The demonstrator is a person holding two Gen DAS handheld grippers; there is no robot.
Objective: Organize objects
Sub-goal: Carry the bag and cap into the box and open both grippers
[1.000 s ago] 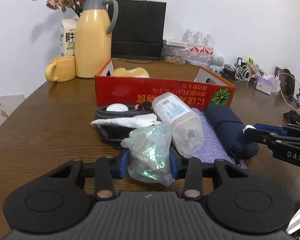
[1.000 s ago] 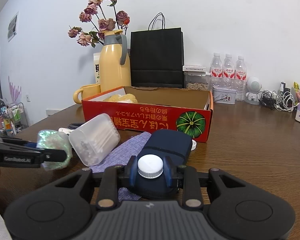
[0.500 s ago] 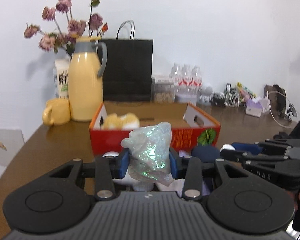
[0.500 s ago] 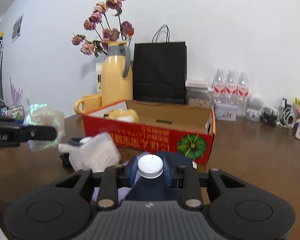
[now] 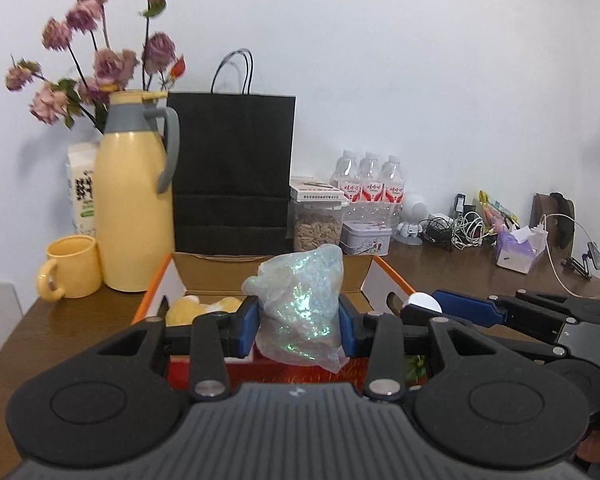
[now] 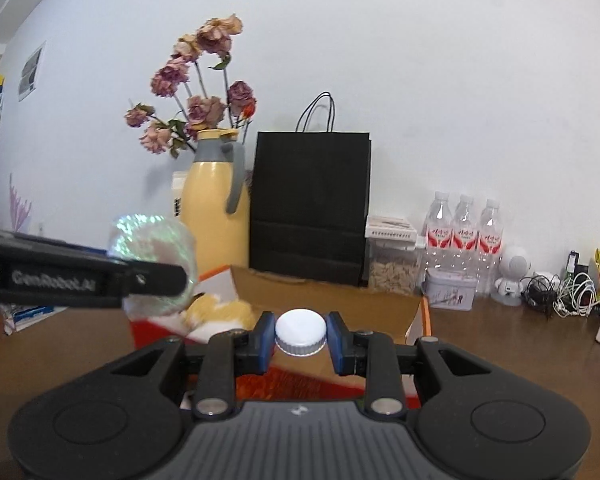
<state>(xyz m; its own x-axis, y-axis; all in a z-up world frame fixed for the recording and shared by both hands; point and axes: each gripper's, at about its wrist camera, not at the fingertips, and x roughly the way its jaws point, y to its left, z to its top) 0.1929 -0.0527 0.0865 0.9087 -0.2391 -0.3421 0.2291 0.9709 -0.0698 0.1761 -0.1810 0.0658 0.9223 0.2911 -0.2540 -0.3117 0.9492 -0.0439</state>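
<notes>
1. On the table [image 5: 452, 264], left to right: one yellow mug [image 5: 71, 267], one milk carton [image 5: 81, 192], one yellow jug [image 5: 134, 196] with pink flowers [image 5: 96, 60] behind it, one black paper bag [image 5: 232, 172], one clear jar of seeds [image 5: 316, 230], one small tin [image 5: 366, 237], three water bottles [image 5: 370, 184], one white toy robot [image 5: 414, 216], one tangle of cables [image 5: 462, 228], one tissue pack [image 5: 518, 250].
2. One red cardboard box [image 5: 160, 292], open on top, in front of the jug and bag; something yellow and soft [image 5: 188, 308] in its left end.
3. Left tool [image 5: 299, 326]: pinching one glittery plastic bag [image 5: 300, 308] between the blue pads, pads pressed into both sides. Bag held up over the near wall of the box, its top bulging above the pads and its bottom hanging just below them.
4. Right tool [image 6: 301, 337]: pinching one white bottle cap [image 6: 301, 330], pads tight on either side. Cap held up over the near wall of the box; what hangs beneath it hidden by the tool.
5. Both tools side by side and near each other, glittery bag to the left of the cap, each seen from the other's camera.
</notes>
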